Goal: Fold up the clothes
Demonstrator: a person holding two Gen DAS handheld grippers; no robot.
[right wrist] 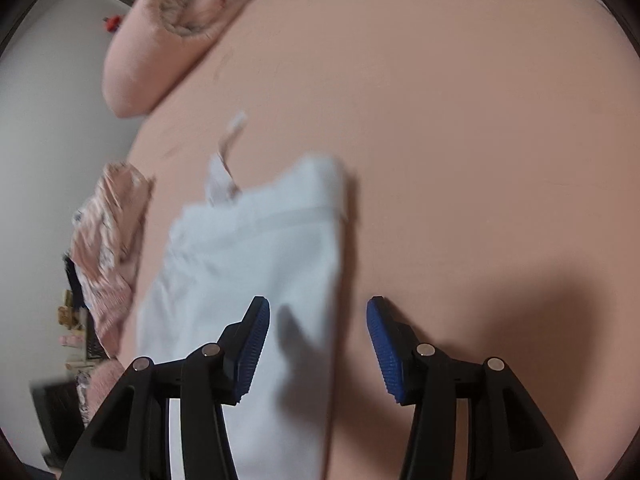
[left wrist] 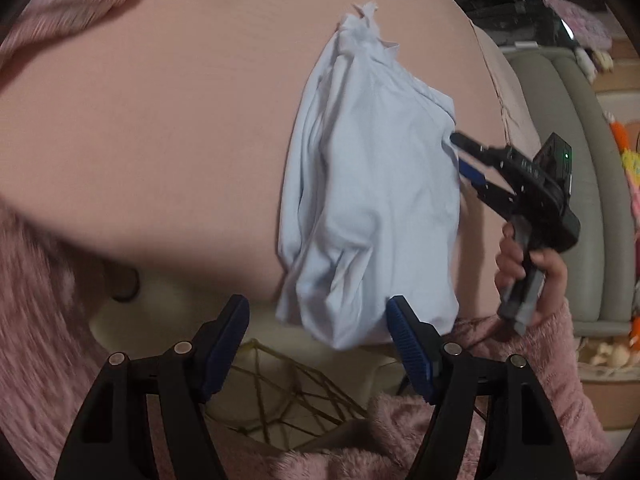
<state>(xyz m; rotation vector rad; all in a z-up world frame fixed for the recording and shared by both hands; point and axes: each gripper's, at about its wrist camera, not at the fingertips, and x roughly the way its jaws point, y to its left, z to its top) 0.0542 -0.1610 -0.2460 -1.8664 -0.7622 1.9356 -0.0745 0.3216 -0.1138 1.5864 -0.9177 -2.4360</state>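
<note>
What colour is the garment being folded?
Pale blue garment, nearly white; shows best in the left wrist view.

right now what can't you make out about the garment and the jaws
- Pale blue garment: what kind it is. It is bunched in the left wrist view and blurred in the right wrist view.
- Right gripper: whether its tips touch the cloth's edge. Small and seen side-on in the left wrist view, blurred in its own.
- Left gripper: its jaws stand apart, empty; the garment's lower edge behind them is blurred.
- Pink patterned cloth: smeared, at the bed's edge.
</note>
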